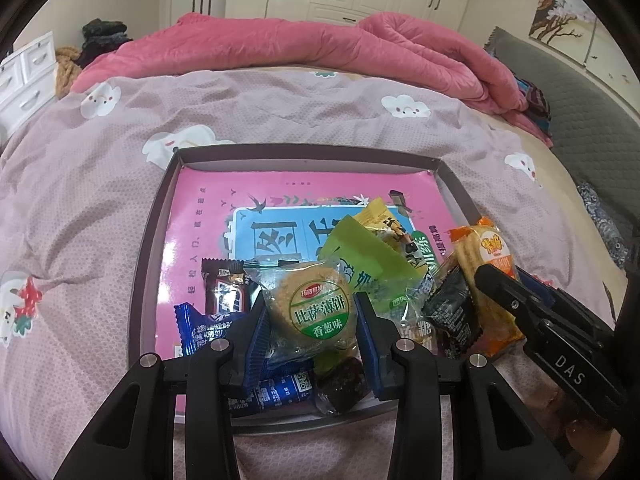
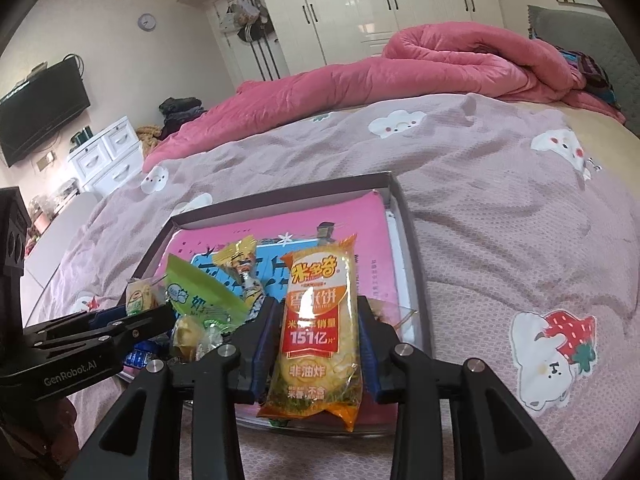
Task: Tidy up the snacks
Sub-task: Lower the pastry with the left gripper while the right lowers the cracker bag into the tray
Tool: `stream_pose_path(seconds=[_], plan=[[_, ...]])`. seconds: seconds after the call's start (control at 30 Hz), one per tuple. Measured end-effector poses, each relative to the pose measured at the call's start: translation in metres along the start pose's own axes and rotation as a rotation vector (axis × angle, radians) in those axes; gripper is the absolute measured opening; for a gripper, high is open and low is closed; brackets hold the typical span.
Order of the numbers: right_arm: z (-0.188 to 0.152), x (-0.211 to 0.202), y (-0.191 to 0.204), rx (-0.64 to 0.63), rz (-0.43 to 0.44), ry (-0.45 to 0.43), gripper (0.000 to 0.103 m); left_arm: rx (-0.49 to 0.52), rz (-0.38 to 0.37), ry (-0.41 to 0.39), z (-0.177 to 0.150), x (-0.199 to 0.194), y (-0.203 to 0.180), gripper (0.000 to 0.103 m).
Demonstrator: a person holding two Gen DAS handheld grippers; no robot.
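A shallow dark-rimmed tray (image 1: pixel 147 240) lies on the bed with a pink printed board as its floor. Loose snacks are heaped at its near end. My left gripper (image 1: pixel 310 302) is shut on a round cracker packet with a green label (image 1: pixel 320 312), blue pads pressing both sides. In the right wrist view my right gripper (image 2: pixel 318 332) is shut on a long orange rice cracker packet (image 2: pixel 320 320), held upright over the tray's (image 2: pixel 404 216) near right corner. That packet (image 1: pixel 480 256) and the right gripper (image 1: pixel 500 276) show at the right of the left wrist view. The left gripper (image 2: pixel 148 312) shows at the left edge.
In the heap are a green packet (image 1: pixel 360 256), a yellow packet (image 1: pixel 380 216), a black packet (image 1: pixel 452 312), blue wrappers (image 1: pixel 200 328) and a brown chocolate bar (image 1: pixel 224 292). A pink quilt (image 1: pixel 320 48) lies bunched across the far bed. White drawers (image 2: pixel 108 152) stand left.
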State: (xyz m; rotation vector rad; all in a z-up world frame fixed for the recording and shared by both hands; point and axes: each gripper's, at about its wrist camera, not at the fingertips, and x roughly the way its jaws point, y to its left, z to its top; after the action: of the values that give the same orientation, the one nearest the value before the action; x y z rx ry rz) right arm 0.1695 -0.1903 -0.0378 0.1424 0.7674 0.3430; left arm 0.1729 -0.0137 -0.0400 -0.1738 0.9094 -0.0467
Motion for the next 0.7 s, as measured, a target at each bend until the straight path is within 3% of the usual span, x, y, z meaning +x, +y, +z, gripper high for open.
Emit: stream_pose_path(seconds=[0.7], plan=[[-0.0038,0.0028,-0.005,0.045,0.004,0.025,0.037,0.025,0.0,0.006,0.0,-0.0003,-0.0051,0.042]])
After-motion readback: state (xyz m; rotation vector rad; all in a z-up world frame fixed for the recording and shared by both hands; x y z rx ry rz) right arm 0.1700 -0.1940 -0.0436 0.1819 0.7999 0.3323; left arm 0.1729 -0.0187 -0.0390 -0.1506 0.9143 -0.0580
